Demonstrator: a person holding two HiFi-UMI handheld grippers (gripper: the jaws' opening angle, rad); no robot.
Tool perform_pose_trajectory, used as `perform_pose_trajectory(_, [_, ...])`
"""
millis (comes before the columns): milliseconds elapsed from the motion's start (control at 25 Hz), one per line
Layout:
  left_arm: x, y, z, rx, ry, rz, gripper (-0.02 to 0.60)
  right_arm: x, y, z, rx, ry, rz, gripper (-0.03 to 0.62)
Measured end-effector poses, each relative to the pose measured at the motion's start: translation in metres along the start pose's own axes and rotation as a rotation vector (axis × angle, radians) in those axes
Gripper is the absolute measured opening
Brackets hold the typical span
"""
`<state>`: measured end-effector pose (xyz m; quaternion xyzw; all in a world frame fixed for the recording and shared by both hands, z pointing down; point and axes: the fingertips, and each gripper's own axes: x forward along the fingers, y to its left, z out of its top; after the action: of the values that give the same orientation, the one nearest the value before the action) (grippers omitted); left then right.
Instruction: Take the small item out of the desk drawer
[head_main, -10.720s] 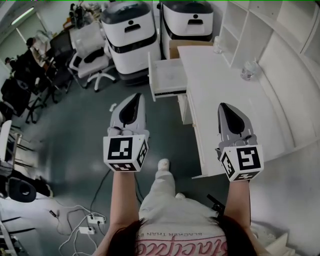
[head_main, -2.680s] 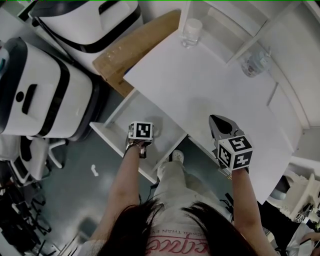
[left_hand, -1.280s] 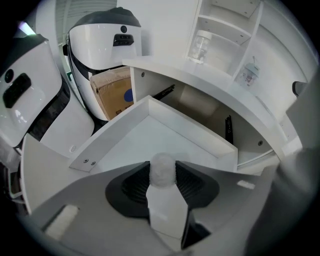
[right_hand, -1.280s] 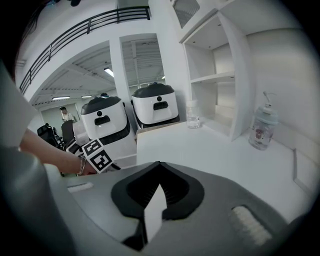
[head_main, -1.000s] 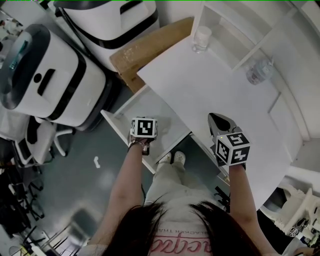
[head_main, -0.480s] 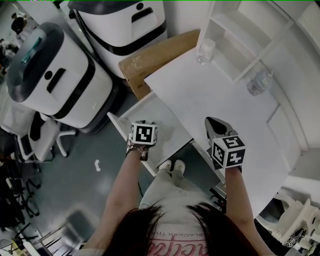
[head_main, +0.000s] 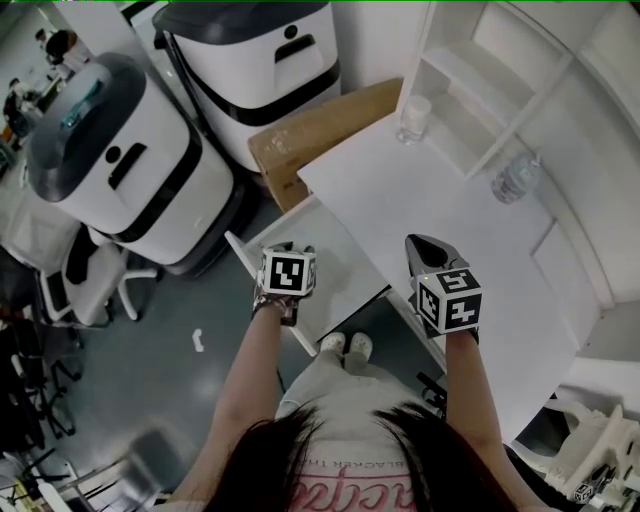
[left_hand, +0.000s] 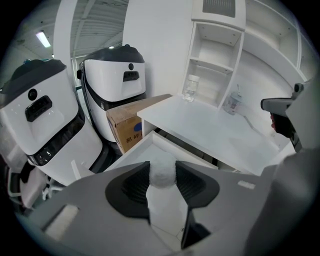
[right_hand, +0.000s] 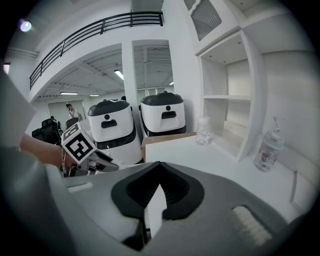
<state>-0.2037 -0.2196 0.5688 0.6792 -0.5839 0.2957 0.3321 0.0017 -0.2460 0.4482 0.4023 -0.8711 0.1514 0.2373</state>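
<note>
A small white fluffy ball (left_hand: 162, 172) sits between the dark pads of my left gripper (left_hand: 162, 176), which is shut on it. The left gripper (head_main: 285, 262) hangs over the open white desk drawer (head_main: 338, 268), jaws pointing down and hidden under its marker cube in the head view. In the left gripper view the drawer (left_hand: 131, 154) lies below and beyond the ball. My right gripper (head_main: 426, 243) hovers over the near edge of the white desk top (head_main: 450, 195), its tips together with nothing between them (right_hand: 158, 166).
A clear cup (head_main: 412, 118) and a plastic bottle (head_main: 515, 178) stand at the desk's back by white shelves. A cardboard box (head_main: 320, 130) sits beside the drawer. Two large white machines (head_main: 110, 170) (head_main: 260, 50) and an office chair (head_main: 70, 290) crowd the left.
The head view has drifted, sliding the desk and machines rightward and downward. The left gripper stays over the drawer with the ball held; the right gripper keeps its place by the desk edge.
</note>
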Motion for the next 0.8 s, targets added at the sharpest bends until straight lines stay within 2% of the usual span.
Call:
perform_pose_trajectory(200, [-0.019,-0.002,0.016,-0.012,-0.061,-0.012,0.172,-0.006,0.003,0.014,-0.019,-0.032,-0.021,0.002])
perform_pose_trajectory(400, [-0.035,-0.007,0.031,0.011,-0.112,-0.015,0.172,-0.013,0.007,0.026,-0.069,-0.053,-0.044,0.002])
perform_pose_trajectory(600, [-0.053,-0.008,0.045,0.038,-0.164,-0.011,0.172,-0.020,0.019,0.040,-0.046,-0.104,-0.022,0.002])
perform_pose_trajectory(800, [-0.076,-0.006,0.065,0.057,-0.244,-0.006,0.172,-0.028,0.024,0.056,-0.073,-0.139,-0.034,0.002])
